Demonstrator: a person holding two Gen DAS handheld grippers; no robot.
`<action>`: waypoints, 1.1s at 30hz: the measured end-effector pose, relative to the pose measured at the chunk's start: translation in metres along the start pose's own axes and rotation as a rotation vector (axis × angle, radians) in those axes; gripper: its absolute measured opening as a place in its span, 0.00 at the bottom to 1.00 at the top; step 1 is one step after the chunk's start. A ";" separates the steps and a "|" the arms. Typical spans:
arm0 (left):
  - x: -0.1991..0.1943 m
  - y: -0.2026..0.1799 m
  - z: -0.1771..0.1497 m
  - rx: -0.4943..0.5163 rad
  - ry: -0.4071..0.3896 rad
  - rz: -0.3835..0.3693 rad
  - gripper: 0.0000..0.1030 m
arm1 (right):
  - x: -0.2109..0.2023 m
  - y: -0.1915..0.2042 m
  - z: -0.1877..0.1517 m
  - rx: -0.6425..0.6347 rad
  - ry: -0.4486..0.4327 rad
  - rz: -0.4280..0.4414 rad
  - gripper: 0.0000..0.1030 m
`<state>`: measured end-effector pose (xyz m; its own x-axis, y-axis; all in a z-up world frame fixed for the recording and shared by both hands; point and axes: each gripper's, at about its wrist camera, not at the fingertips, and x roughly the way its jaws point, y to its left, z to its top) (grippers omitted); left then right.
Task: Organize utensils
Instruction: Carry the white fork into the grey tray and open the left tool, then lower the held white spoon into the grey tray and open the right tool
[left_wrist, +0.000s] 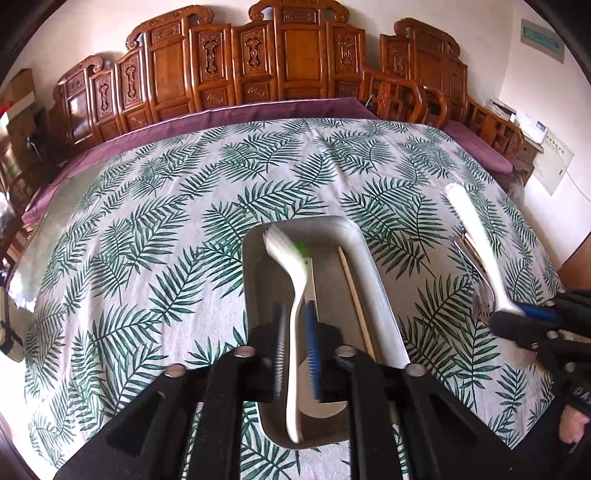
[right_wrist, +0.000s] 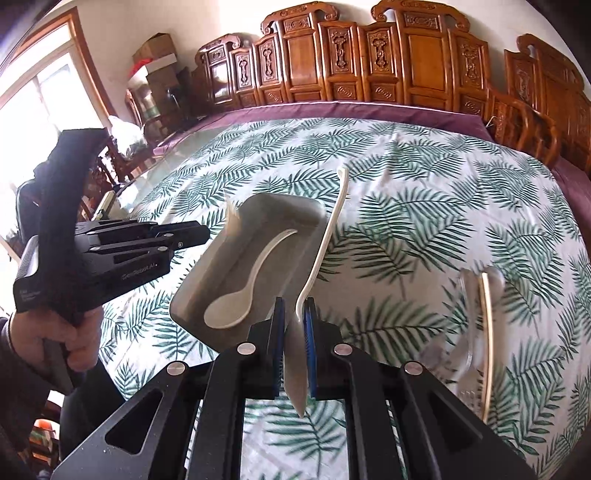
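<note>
A grey tray (left_wrist: 373, 280) lies on the leaf-print tablecloth, holding a white spoon (right_wrist: 240, 295) and a chopstick (left_wrist: 354, 295). My left gripper (left_wrist: 295, 306) hovers over the tray with its pads slightly apart. A blurred white fork (left_wrist: 284, 251) hangs loose between them, tines away from me, with a gap on each side. My right gripper (right_wrist: 294, 301) is shut on a long white utensil (right_wrist: 328, 229) and carries it just right of the tray (right_wrist: 207, 266). In the left wrist view that right gripper (left_wrist: 517, 314) and its white utensil (left_wrist: 472, 229) sit at the right.
A metal fork (left_wrist: 465, 254), a metal spoon (left_wrist: 482, 310) and another chopstick (right_wrist: 487, 325) lie together on the cloth right of the tray. Carved wooden chairs (left_wrist: 258, 62) line the far side. A hand (right_wrist: 74, 339) holds the left gripper (right_wrist: 199, 232).
</note>
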<state>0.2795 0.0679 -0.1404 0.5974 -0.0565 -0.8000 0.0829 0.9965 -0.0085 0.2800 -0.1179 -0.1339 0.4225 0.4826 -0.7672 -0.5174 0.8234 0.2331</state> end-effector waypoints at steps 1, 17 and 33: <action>-0.001 0.003 0.000 -0.004 -0.006 0.000 0.20 | 0.003 0.003 0.002 0.000 0.003 0.003 0.11; -0.037 0.046 -0.022 -0.017 -0.066 0.015 0.20 | 0.054 0.047 0.021 -0.008 0.043 0.050 0.11; -0.054 0.062 -0.029 -0.028 -0.097 0.031 0.20 | 0.082 0.058 0.021 -0.012 0.075 0.042 0.13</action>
<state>0.2291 0.1349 -0.1152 0.6737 -0.0295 -0.7384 0.0417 0.9991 -0.0019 0.3004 -0.0246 -0.1704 0.3435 0.4928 -0.7995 -0.5426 0.7990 0.2593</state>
